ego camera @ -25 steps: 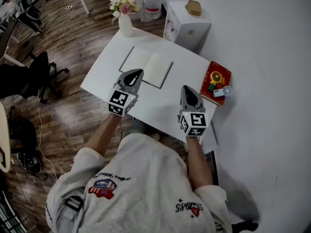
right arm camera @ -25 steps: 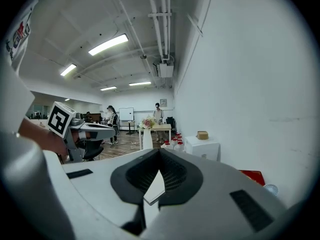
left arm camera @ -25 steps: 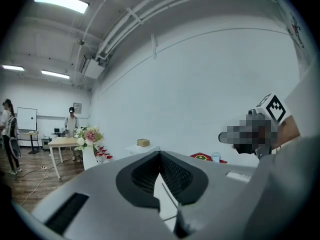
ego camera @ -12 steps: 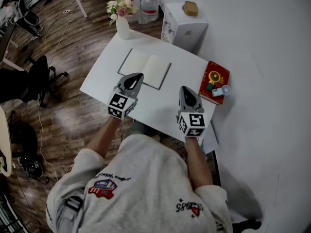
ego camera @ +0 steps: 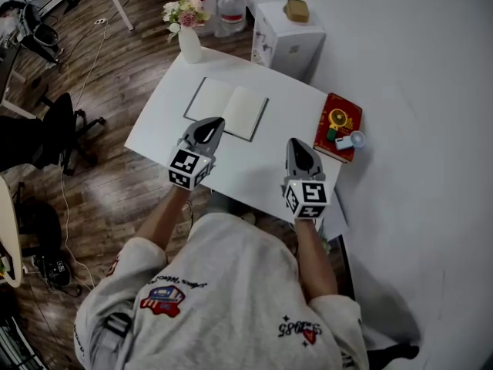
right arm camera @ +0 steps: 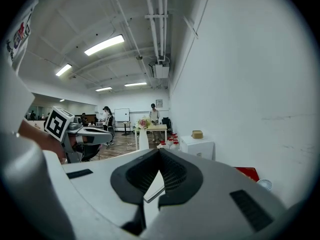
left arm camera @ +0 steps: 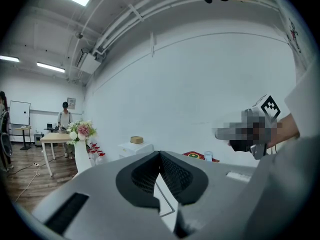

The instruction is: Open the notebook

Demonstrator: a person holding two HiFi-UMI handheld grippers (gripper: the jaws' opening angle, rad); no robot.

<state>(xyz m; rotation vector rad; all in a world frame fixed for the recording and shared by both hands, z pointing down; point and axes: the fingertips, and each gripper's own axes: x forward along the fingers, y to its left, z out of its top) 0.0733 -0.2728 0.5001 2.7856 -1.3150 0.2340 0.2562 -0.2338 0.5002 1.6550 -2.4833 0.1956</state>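
The notebook (ego camera: 226,108) is lying flat on the far half of the white table (ego camera: 254,172). It is showing two pale pages with a fold down the middle, so I am taking it as already open. That leaves the task, as I am reading it, at its tail end rather than its start.

The person is holding both tools over the near half of the table. The left gripper (ego camera: 214,123) is hovering with its tip just short of the notebook's near edge, not touching it as far as I can tell from above. Its jaws are pressed together with nothing between them (a pale strip of the page is showing beyond them, not in them). The right gripper (ego camera: 297,145) is hanging over bare tabletop, well apart from the notebook. Its jaws are likewise meeting at the tips and carrying nothing.

A vase (ego camera: 189,43) is standing at the far left corner, and a red book (ego camera: 339,123) is lying at the right edge. Both are clear of the grippers.

I am guessing nothing is left to lift or turn. The next move is probably asking only that both tools draw back toward the person, with the left one staying above the near page so it is not dragging the notebook along. If a page were springing up, closed tips pressing near the fold should be enough.
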